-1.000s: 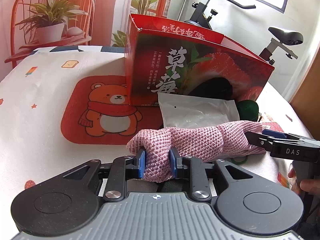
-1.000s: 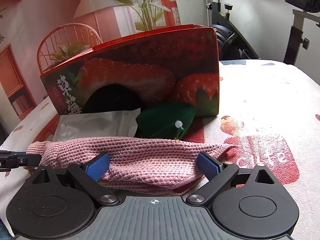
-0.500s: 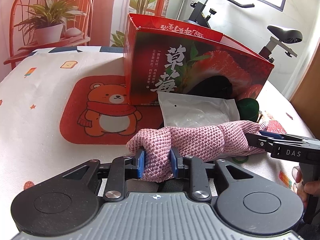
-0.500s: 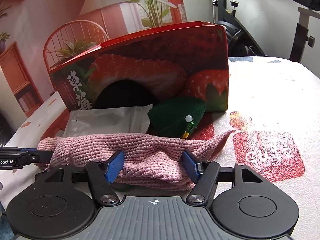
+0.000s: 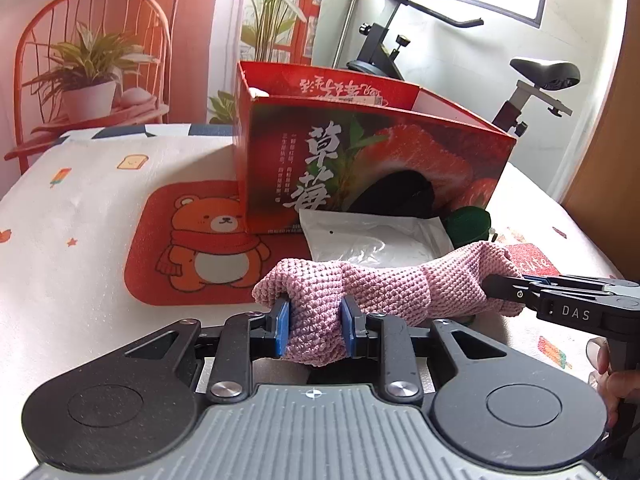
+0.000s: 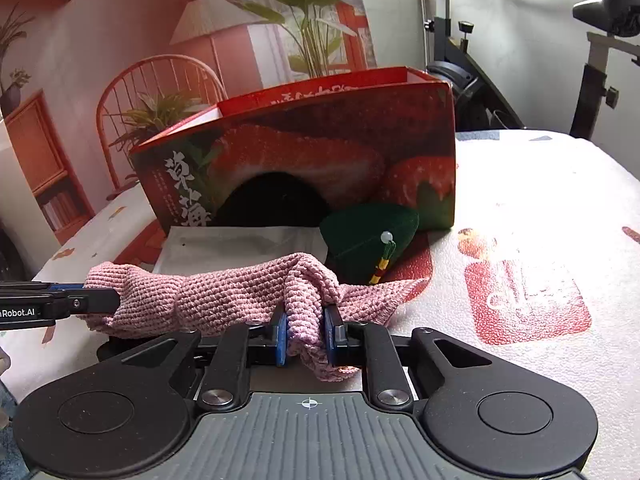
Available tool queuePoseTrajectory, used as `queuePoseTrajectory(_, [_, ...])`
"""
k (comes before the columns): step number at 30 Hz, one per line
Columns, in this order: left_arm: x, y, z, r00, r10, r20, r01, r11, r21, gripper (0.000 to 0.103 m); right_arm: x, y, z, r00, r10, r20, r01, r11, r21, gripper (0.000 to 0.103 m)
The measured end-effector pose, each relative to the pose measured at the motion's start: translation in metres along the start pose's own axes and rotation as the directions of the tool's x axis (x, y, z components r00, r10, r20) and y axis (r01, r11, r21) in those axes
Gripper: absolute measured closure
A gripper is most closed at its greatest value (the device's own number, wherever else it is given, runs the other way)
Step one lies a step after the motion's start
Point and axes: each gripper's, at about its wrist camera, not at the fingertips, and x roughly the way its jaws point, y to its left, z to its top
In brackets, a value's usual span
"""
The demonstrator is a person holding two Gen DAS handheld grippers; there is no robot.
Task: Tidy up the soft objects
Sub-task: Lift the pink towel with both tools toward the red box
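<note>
Pink knit cloth (image 5: 384, 288) stretched between both grippers, low over tabletop (image 5: 80, 216). Left gripper (image 5: 314, 330) jaws narrow, pinching one end. Right gripper (image 6: 306, 336) jaws closing, cloth bunched between them, pads pressing it. Behind cloth: white plastic bag (image 5: 372, 236) lying flat, green pouch (image 6: 364, 240) with bead, just beside it. Red strawberry box (image 5: 360, 152) stands behind those, top open. Bear mat (image 5: 200, 244) left of box. Exercise bike (image 5: 532, 76) far back.
</note>
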Motion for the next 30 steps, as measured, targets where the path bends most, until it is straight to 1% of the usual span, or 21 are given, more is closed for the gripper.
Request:
queuePoseTrajectory(5, [-0.007,-0.001,0.002,0.999,0.023,0.038,-0.023,1.000,0.010,0.075,-0.012,0.013,0.001,0.999,0.009,0.052,-0.006,0.998,-0.060,0.087])
queuePoseTrajectory(8, [-0.009,0.001,0.003,0.999,0.021,0.050,-0.020,1.000,-0.002,0.075,-0.015,0.019,0.002,0.997,0.023,0.068,-0.017,0.996,-0.086,0.087])
queuePoseTrajectory(10, [-0.011,0.001,0.003,0.998,0.007,0.055,-0.007,1.000,-0.004,0.075,-0.016,0.022,0.003,0.997,0.032,0.069,-0.026,0.995,-0.093,0.087])
queuePoseTrajectory(13, [-0.007,-0.001,0.001,1.000,-0.004,0.031,0.004,1.000,-0.003,0.076,-0.014,0.022,0.002,0.998,0.031,0.056,-0.025,0.996,-0.089,0.087])
queuePoseTrajectory(16, [-0.001,0.004,-0.001,0.999,0.048,-0.001,-0.048,0.999,-0.022,0.075,-0.011,0.019,-0.001,0.999,0.020,0.041,-0.017,0.997,-0.079,0.087])
queuePoseTrajectory(18, [0.001,0.011,-0.001,0.998,0.062,-0.017,-0.063,0.997,-0.053,0.075,-0.008,0.016,-0.003,1.000,0.011,0.026,-0.009,0.997,-0.074,0.087])
queuePoseTrajectory(21, [0.004,0.019,-0.004,0.998,0.039,-0.040,-0.043,0.995,-0.091,0.075,-0.004,0.012,-0.006,1.000,0.002,0.003,-0.002,0.998,-0.056,0.087])
queuePoseTrajectory(28, [0.010,0.022,-0.009,0.998,0.023,-0.063,-0.030,0.994,-0.109,0.075,-0.002,0.010,-0.010,1.000,0.004,-0.012,-0.005,0.999,-0.048,0.087])
queuePoseTrajectory(30, [0.009,0.020,-0.010,0.998,0.026,-0.058,-0.032,0.995,-0.096,0.081,-0.003,0.009,-0.011,1.000,0.007,-0.014,-0.008,0.999,-0.045,0.087])
